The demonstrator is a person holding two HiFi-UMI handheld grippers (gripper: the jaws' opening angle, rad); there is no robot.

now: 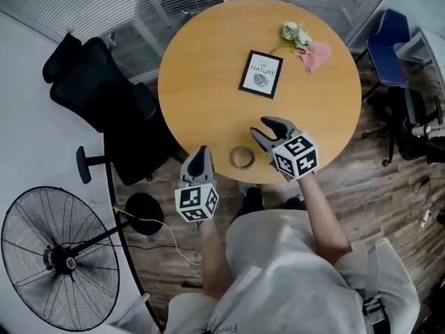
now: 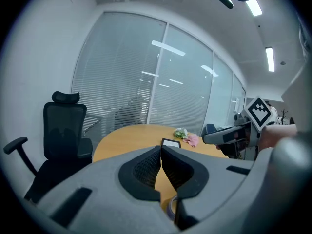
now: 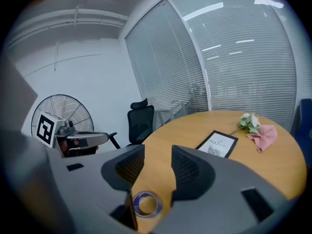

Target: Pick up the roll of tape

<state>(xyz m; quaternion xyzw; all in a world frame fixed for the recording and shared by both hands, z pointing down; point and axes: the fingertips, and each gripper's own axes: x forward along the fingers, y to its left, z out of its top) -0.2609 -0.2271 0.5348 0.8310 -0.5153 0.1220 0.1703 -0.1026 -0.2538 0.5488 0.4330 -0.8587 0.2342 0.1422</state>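
The roll of tape (image 1: 242,157) lies flat on the round wooden table (image 1: 208,61), near its front edge. My right gripper (image 1: 262,130) hovers just right of the roll, open, with nothing between its jaws. In the right gripper view the roll (image 3: 146,204) shows low down, under the gap of the open right gripper (image 3: 158,152). My left gripper (image 1: 199,156) sits at the table's edge left of the roll, shut and empty. In the left gripper view its jaws (image 2: 161,152) meet, and only a sliver of the roll (image 2: 170,209) shows beneath them.
A framed print (image 1: 261,74) lies mid-table; a flower (image 1: 295,33) and a pink cloth (image 1: 316,54) lie at the far right. A black office chair (image 1: 97,89) stands left of the table, a floor fan (image 1: 59,256) lower left, and a blue chair (image 1: 386,44) to the right.
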